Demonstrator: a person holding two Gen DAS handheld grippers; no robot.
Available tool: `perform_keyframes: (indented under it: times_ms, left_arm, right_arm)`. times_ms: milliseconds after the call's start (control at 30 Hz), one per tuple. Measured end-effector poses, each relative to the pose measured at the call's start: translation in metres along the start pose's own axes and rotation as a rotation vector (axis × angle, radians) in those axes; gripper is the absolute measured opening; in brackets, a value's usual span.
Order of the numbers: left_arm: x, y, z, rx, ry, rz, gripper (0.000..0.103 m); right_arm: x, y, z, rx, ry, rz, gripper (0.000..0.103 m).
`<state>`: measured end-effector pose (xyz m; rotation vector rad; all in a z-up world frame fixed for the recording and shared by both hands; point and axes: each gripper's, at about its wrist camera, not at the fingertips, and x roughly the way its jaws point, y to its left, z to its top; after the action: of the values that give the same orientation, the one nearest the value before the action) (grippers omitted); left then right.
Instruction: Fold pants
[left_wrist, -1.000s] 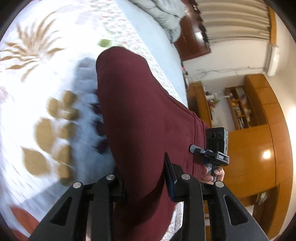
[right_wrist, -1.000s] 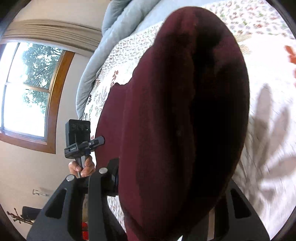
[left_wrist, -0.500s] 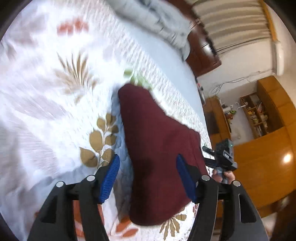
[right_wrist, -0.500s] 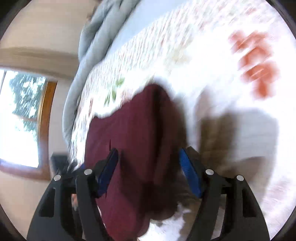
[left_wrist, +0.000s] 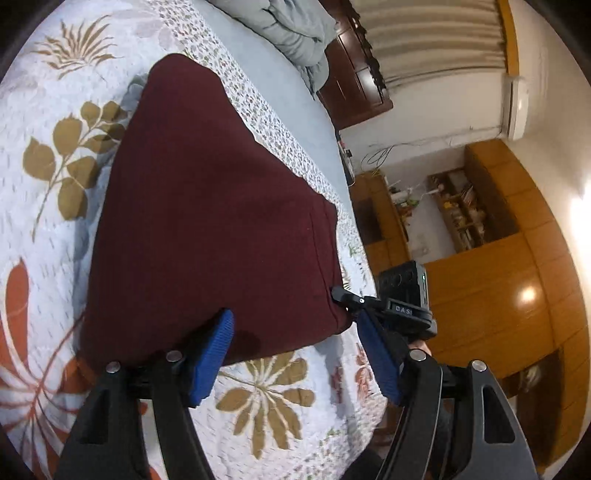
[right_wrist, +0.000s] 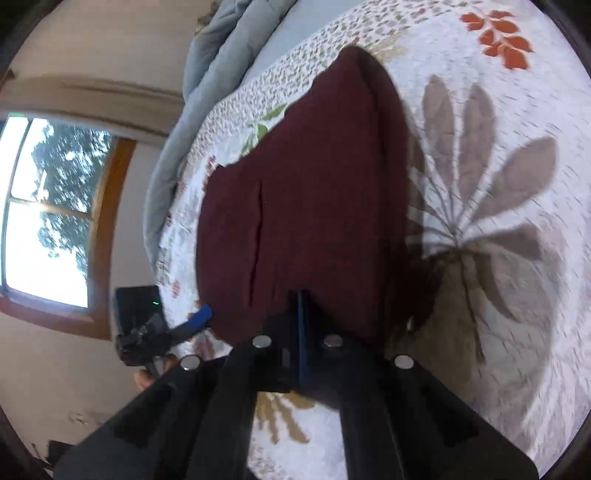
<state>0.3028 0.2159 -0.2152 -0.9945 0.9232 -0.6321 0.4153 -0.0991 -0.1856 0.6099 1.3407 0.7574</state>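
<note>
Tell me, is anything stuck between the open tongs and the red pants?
Nothing visible is. The left tongs are open right at the near edge of the maroon pants lying folded on the flowery bedspread. Only bare bedspread shows between them.

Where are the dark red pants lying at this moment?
The dark red pants lie folded on the floral bedspread, just ahead of the open left hand-held gripper, near the bed's edge.
</note>
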Motion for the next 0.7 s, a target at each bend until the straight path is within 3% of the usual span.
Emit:
perform_keyframes:
  times_ms: [33,100,167,233,300,367,433,567,700]
  left_arm:
    - [-0.005,-0.001,-0.003,-0.006,0.000,0.006,0.071]
    - [-0.015,-0.006,-0.008,-0.014,-0.002,0.012,0.076]
    - [-0.032,-0.020,-0.024,-0.011,-0.030,0.025,0.083]
    - [-0.046,-0.039,-0.046,0.028,-0.052,0.072,0.087]
    - [-0.063,-0.068,-0.079,0.113,-0.095,0.223,0.089]
    - [-0.081,-0.107,-0.119,0.250,-0.159,0.421,0.089]
    - [-0.096,-0.139,-0.153,0.349,-0.214,0.554,0.090]
    - [-0.125,-0.188,-0.218,0.483,-0.277,0.772,0.091]
    - [-0.148,-0.231,-0.260,0.570,-0.346,0.896,0.091]
  right_arm:
    - [-0.006,0.006,-0.003,-0.006,-0.017,0.013,0.039]
    - [-0.023,0.025,-0.017,-0.010,-0.071,0.062,0.063]
    - [-0.047,0.040,-0.042,-0.019,-0.124,0.097,0.065]
    - [-0.067,0.044,-0.067,-0.013,-0.150,0.089,0.074]
    - [-0.092,0.060,-0.112,-0.051,-0.232,-0.010,0.088]
    - [-0.107,0.079,-0.148,-0.111,-0.297,-0.091,0.091]
    - [-0.118,0.099,-0.194,-0.173,-0.363,-0.201,0.095]
    - [-0.116,0.140,-0.256,-0.278,-0.403,-0.404,0.098]
    - [-0.122,0.181,-0.318,-0.320,-0.498,-0.600,0.100]
